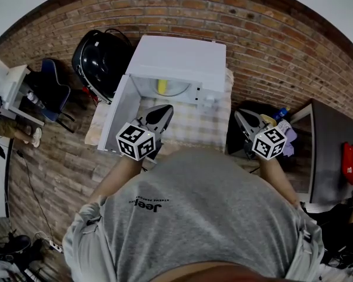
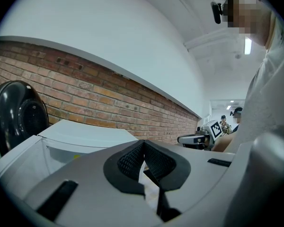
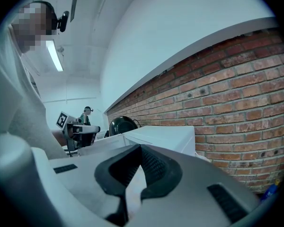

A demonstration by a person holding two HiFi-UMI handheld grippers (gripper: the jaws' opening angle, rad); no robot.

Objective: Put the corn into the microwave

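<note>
Head view showed the person's grey shirt [image 1: 206,204] nearest, with both grippers held just past it. The left gripper [image 1: 163,113] had its jaws pressed together on nothing, in front of the cavity and beside the open door [image 1: 115,119]. The right gripper [image 1: 242,120] was likewise closed and empty, off to the right. Beyond them, the corn [image 1: 162,86] lay inside the white microwave [image 1: 179,54], which stood on a checked cloth [image 1: 194,128] before the brick wall [image 1: 270,34].

Head view downward, gripper views level, microwave [image 1: 177,60] shared
</note>
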